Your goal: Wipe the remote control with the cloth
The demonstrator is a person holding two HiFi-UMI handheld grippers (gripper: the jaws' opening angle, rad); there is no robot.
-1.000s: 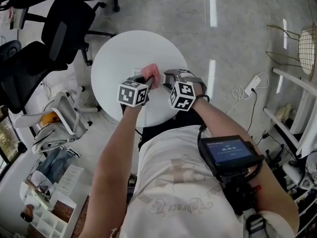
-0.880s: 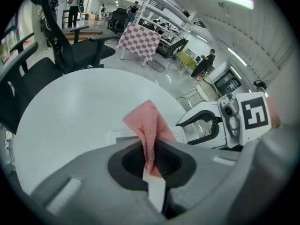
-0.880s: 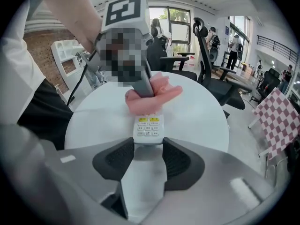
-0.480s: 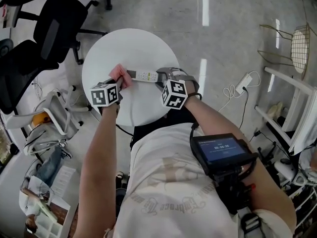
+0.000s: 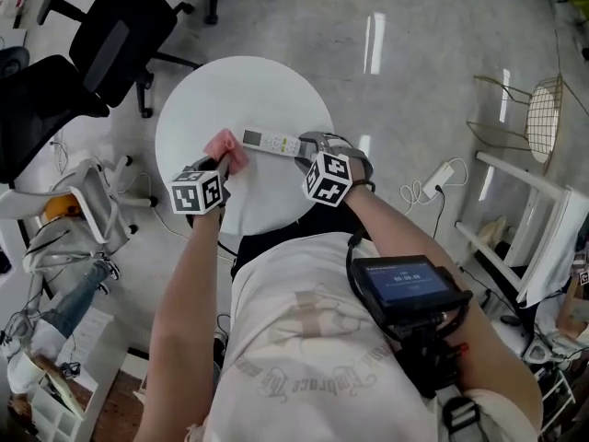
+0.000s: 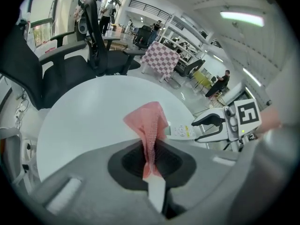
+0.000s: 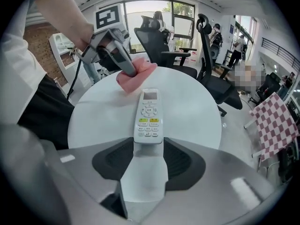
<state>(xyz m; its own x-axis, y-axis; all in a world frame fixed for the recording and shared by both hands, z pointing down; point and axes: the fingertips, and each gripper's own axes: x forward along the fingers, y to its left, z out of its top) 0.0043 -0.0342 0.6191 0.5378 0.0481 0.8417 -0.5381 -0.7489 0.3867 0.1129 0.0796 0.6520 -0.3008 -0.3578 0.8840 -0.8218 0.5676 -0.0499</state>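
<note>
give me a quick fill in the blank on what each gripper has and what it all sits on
1. The left gripper is shut on a ____ cloth.
2. The right gripper clamps one end of the ____, which lies with its buttons facing up.
3. That thing lies on a white ____ table.

Missing words: pink; remote control; round

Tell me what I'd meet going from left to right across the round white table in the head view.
pink cloth, pinched in the left gripper → remote control → right gripper, closed on the remote's right end
</note>
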